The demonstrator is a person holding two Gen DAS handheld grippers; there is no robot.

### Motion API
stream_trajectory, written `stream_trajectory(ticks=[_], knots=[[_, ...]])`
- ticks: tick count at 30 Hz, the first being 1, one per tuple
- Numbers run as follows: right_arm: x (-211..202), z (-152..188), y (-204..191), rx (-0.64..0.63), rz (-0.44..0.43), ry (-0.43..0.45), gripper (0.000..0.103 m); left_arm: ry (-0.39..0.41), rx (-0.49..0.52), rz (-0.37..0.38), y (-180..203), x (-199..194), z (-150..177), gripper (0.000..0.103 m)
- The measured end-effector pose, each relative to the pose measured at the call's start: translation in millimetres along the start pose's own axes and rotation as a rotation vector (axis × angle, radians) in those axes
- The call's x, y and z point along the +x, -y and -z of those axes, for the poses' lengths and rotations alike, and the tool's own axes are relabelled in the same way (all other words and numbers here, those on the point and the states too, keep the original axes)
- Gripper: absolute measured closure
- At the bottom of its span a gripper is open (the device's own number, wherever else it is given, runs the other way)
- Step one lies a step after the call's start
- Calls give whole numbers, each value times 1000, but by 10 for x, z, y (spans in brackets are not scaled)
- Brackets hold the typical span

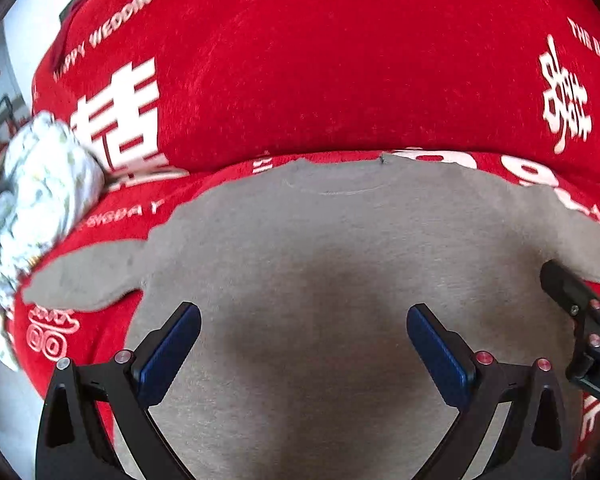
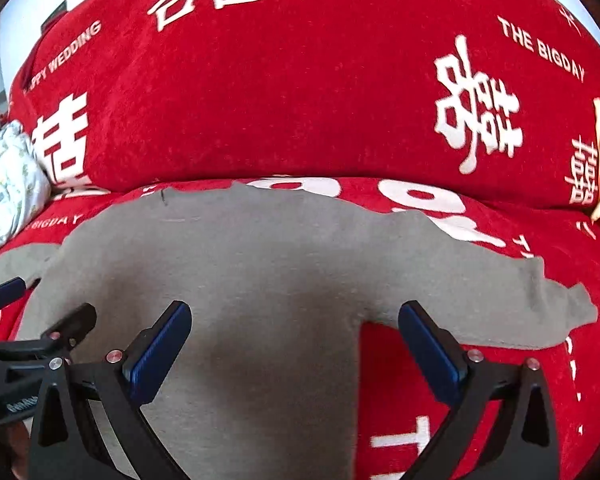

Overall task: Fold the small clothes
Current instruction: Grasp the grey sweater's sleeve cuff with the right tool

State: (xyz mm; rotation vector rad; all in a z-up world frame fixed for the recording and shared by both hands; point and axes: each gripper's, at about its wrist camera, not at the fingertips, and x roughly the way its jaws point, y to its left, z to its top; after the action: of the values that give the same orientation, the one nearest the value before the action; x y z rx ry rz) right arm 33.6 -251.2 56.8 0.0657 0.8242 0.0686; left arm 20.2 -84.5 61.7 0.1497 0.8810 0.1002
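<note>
Covering the sofa [image 1: 340, 80], a red throw carries a grey shirt [image 1: 320, 260] spread flat, sleeves out. Above it, the left claw [image 1: 304, 344] and right claw [image 2: 296, 344] both gape wide, gripping nothing. A floral bundle [image 1: 40, 184] lies left.

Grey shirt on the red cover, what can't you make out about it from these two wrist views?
- Grey shirt: its hem is cut off by the bottom edge in both wrist views, behind the open left gripper and right gripper.
- Its right sleeve: in the left view its tip is cut off by the frame edge.
- Patterned white cloth: bunched and blurred, so its type is unclear.
</note>
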Motion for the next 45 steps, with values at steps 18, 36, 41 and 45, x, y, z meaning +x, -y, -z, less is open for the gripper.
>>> stream_trajectory(ticks=[18, 36, 41, 45], knots=[[-104, -19, 920, 157, 66, 18, 0, 95, 84, 103, 834, -209, -251, 0], [-83, 127, 1703, 298, 135, 10, 0, 111, 156, 174, 1573, -249, -428, 0], [-57, 174, 1969, 352, 161, -2, 0, 98, 176, 191, 1804, -201, -462, 0], [-40, 226, 2231, 401, 194, -15, 0, 90, 201, 205, 2038, -164, -489, 0]])
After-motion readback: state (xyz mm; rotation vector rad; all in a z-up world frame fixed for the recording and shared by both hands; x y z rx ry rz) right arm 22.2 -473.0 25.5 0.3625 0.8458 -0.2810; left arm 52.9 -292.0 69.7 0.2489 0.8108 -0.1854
